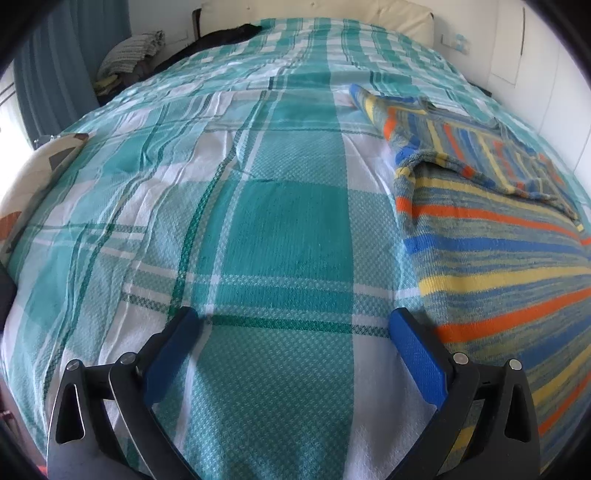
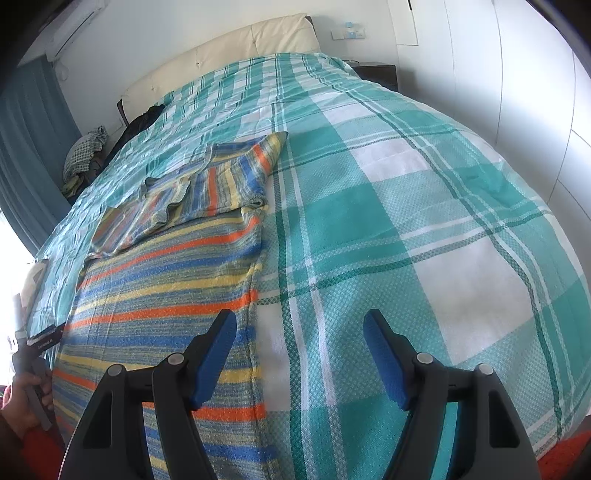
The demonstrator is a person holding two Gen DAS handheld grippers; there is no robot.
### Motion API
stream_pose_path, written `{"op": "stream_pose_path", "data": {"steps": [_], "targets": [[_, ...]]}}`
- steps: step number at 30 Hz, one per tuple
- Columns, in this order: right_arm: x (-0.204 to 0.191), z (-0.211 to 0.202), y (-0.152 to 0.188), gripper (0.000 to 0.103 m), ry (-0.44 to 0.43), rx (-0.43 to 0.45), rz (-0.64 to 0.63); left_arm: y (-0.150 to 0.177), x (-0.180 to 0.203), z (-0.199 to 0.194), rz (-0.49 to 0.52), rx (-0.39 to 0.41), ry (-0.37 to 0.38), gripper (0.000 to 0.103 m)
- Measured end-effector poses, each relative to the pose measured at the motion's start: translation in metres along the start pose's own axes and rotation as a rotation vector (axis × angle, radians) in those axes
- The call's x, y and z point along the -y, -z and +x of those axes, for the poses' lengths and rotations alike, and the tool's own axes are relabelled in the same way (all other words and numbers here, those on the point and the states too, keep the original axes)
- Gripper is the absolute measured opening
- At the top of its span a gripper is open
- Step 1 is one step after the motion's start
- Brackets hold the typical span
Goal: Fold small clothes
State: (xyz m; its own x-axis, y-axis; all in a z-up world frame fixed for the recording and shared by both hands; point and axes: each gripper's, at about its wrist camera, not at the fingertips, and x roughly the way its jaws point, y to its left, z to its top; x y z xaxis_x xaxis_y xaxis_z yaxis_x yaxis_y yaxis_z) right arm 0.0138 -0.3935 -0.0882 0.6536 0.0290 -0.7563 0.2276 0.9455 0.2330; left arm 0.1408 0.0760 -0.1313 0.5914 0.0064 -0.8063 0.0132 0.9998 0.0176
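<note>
A knitted sweater [image 1: 498, 266] striped in blue, yellow, orange and grey lies flat on the teal plaid bedspread [image 1: 288, 221]. Its sleeves are folded across the upper part. In the left wrist view it fills the right side. My left gripper [image 1: 295, 317] stands wide open over bare bedspread, and its right finger is just beside the sweater's left edge. In the right wrist view the sweater [image 2: 166, 295] is at the left. My right gripper [image 2: 300, 319] is open, its left finger over the sweater's right edge and its right finger over the bedspread [image 2: 406, 221]. Nothing is gripped.
A cream headboard [image 2: 221, 48] stands at the far end. A black garment [image 1: 229, 35] and a pile of clothes [image 1: 129, 55] lie at the far left. White cupboard doors [image 2: 517, 110] and a dark nightstand [image 2: 376, 72] run along the right. A person's hand [image 2: 22, 398] shows at lower left.
</note>
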Motion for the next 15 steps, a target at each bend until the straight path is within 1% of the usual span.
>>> {"op": "stream_pose_path", "data": {"steps": [1, 2, 4, 5, 7, 10, 12, 13, 15], "targets": [[0.001, -0.001, 0.0, 0.071, -0.002, 0.003, 0.006, -0.002, 0.0, -0.005, -0.012, -0.007, 0.008, 0.102], [0.002, -0.002, 0.0, 0.071, -0.003, 0.007, 0.01, -0.004, 0.0, -0.013, -0.023, 0.0, 0.041, 0.102], [0.004, -0.004, -0.001, 0.071, -0.005, 0.014, 0.019, -0.008, 0.001, -0.028, -0.026, 0.049, 0.085, 0.102], [0.005, -0.005, -0.001, 0.071, -0.006, 0.015, 0.023, -0.009, 0.001, -0.033, -0.02, 0.074, 0.082, 0.102], [0.005, -0.002, -0.001, 0.072, -0.002, 0.009, 0.027, -0.01, 0.002, -0.032, -0.008, 0.072, 0.072, 0.102], [0.004, 0.001, -0.001, 0.072, 0.004, -0.003, 0.022, 0.001, 0.001, 0.002, -0.008, -0.051, 0.056, 0.103], [0.001, 0.0, 0.0, 0.072, 0.008, 0.0, 0.006, 0.009, 0.004, 0.003, 0.006, 0.01, 0.04, 0.103], [0.0, 0.0, 0.0, 0.072, 0.01, 0.001, -0.001, 0.009, 0.008, 0.004, 0.019, 0.012, 0.019, 0.103], [-0.002, 0.001, 0.001, 0.072, 0.013, -0.001, -0.013, 0.009, 0.01, 0.002, 0.029, 0.016, 0.004, 0.103]]}}
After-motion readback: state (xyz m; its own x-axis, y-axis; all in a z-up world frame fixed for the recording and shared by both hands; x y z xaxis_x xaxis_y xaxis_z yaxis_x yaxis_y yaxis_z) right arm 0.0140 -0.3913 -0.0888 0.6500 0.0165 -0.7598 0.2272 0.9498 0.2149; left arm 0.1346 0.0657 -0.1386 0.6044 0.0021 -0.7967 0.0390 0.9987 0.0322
